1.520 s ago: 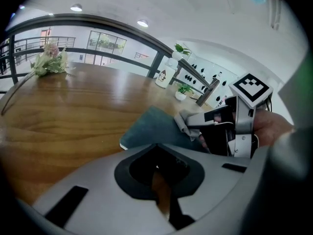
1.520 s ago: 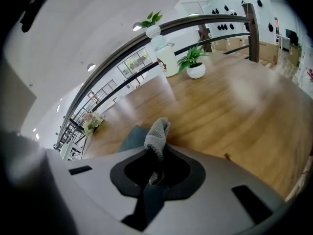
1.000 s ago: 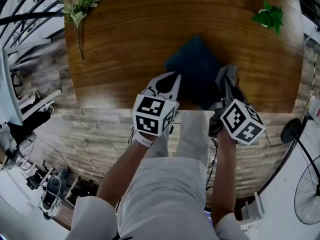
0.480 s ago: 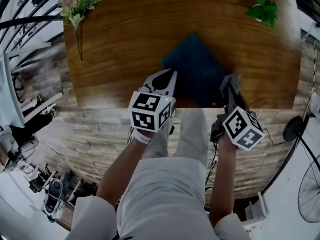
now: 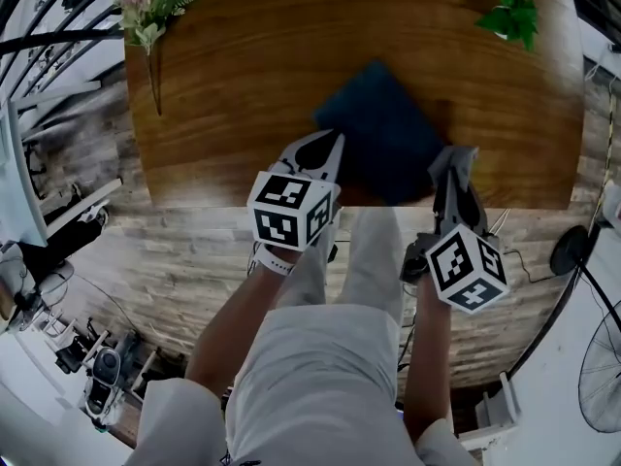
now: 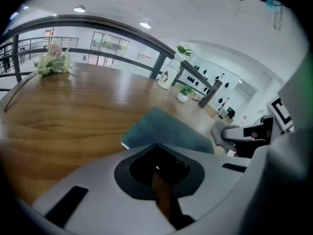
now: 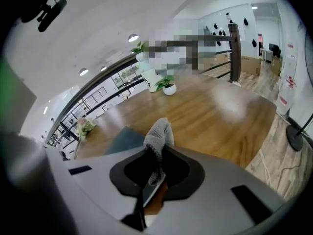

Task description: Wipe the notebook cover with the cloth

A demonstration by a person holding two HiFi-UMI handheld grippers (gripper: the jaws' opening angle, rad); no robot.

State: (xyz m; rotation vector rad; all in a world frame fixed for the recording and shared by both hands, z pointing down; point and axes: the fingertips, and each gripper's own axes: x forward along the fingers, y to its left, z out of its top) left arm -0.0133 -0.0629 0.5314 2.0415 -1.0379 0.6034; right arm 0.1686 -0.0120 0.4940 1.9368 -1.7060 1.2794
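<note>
Flat on the wooden table (image 5: 243, 85), close to its near edge: a dark teal notebook (image 5: 383, 129), turned so one corner aims at 12 o'clock. At the notebook's 4 o'clock corner, a grey knitted cloth (image 5: 458, 155), pinched in the closed jaws of the right gripper (image 5: 449, 178) and bunched up above them; unclear whether touching the cover. At the notebook's 8 o'clock edge, the left gripper (image 5: 328, 149), jaws pressed together with nothing between, tips just over the cover. Farther off on the table, a sprig of pale flowers (image 5: 150, 3) at 10 o'clock and a small green plant (image 5: 512, 17) at 1 o'clock. Below, at 6 o'clock, light trousers (image 5: 330, 357) over plank flooring.
</note>
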